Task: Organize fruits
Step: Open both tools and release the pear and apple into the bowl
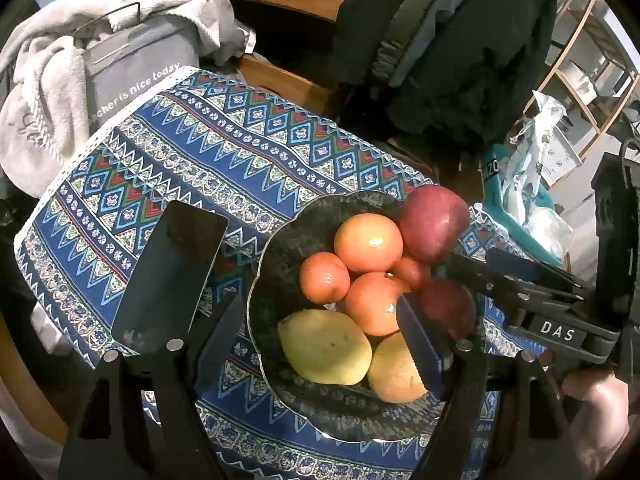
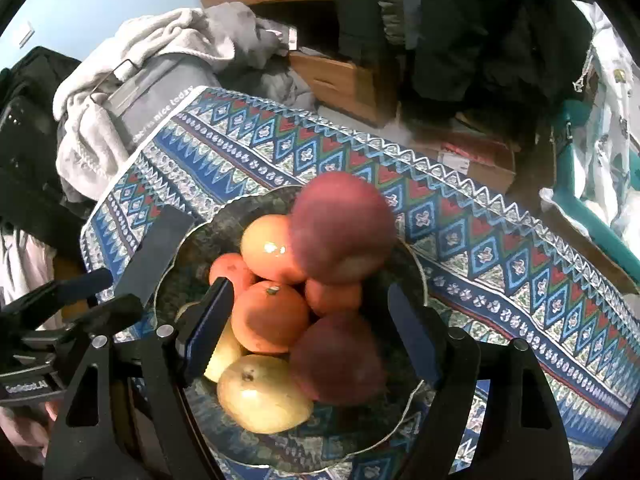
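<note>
I'm hovering both tongs, left tongs (image 1: pixel 320 340) and right tongs (image 2: pixel 310 332), jaws apart and empty, over the bowl (image 2: pixel 408 264) since the fruit's already piled inside

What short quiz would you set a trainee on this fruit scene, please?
1. True or false: the phone lies in the bowl.
2. How many yellow fruits are in the bowl? A one, B two, C four.
3. What colour is the apple at the bowl's far rim?
Key: 1 false, it lies on the cloth beside the bowl; 2 B; 3 red.
</note>
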